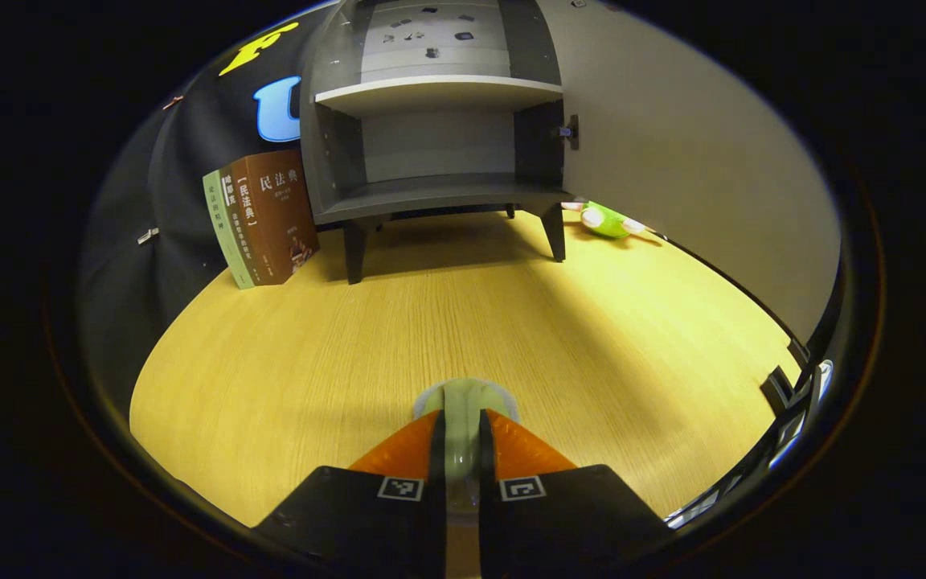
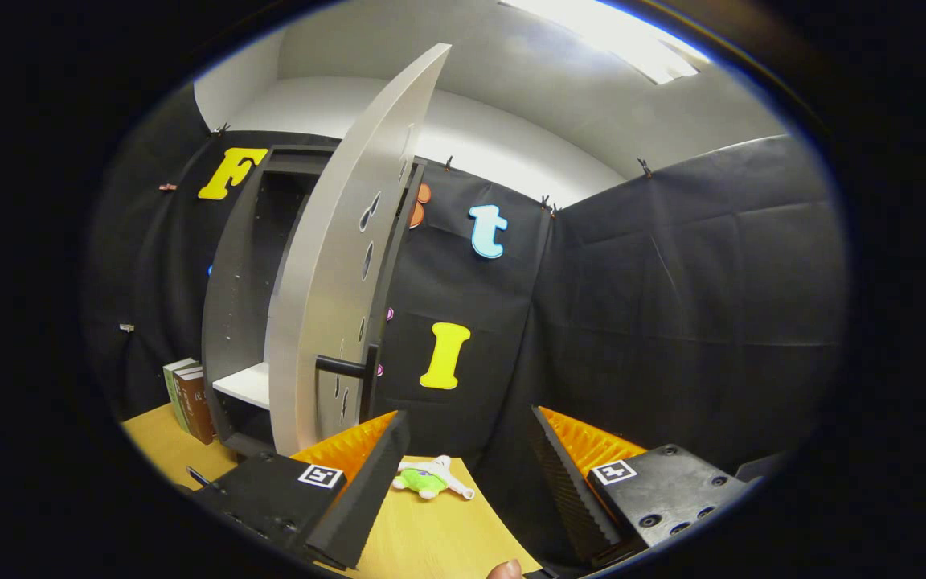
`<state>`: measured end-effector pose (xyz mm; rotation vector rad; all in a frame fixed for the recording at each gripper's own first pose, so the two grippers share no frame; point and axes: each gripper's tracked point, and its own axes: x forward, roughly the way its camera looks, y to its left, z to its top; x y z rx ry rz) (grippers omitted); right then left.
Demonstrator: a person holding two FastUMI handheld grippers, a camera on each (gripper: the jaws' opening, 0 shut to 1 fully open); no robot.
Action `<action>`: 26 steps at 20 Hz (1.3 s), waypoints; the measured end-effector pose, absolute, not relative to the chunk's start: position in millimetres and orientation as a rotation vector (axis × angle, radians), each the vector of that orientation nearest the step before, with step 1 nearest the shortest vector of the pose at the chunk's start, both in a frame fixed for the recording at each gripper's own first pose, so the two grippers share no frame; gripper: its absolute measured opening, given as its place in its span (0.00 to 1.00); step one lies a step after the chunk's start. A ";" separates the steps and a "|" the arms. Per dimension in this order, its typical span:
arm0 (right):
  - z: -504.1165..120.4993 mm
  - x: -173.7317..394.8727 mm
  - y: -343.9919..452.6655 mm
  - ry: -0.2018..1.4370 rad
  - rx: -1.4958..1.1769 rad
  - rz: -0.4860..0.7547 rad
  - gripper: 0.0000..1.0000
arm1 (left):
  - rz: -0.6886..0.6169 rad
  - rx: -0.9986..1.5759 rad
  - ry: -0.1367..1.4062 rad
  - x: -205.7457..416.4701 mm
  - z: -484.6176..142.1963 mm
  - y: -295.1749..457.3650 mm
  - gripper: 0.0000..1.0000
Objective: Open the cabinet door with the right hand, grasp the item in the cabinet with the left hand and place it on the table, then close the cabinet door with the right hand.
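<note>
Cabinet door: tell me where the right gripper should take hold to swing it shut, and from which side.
Grip the dark bar handle low on the cabinet door, near its free edge. It stands off the outer face, so open fingers can straddle it. Come in from the outer side, where the right gripper now sits open. The door is swung wide, so a hold by the free edge should give most leverage.

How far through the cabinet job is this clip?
Door step done: the cabinet door stands wide open, and both cabinet shelves look bare. In hand: the left gripper is shut on a pale green item low over the wooden table, so placing is under way. Left: release it, then close the door with the right gripper, which is open near the door handle.
</note>
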<state>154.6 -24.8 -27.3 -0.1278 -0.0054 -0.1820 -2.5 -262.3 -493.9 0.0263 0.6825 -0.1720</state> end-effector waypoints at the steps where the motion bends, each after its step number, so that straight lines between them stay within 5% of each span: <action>1: -27.9 154.2 -25.5 -0.001 -0.124 -0.182 0.97 | -0.175 0.036 0.681 -4.4 -493.7 -262.7 0.23; 2: -28.4 154.0 -26.2 0.000 -0.123 -0.183 0.95 | -0.174 0.052 0.674 -4.6 -490.4 -261.9 0.27; 5: -27.0 152.5 -26.5 -0.005 -0.128 -0.182 0.97 | -0.198 0.075 0.640 -1.6 -480.1 -268.2 0.75; 7: -27.1 151.9 -26.6 -0.005 -0.125 -0.181 0.97 | -0.203 0.063 0.621 -1.4 -467.0 -269.2 0.93; 16: -22.6 153.2 -30.5 -0.018 -0.116 -0.180 0.95 | -0.221 0.006 0.390 13.9 -303.9 -236.5 0.97; 26: -20.7 158.3 -45.4 0.000 -0.078 -0.191 0.98 | -0.089 -0.033 0.226 37.2 -127.6 -135.6 0.96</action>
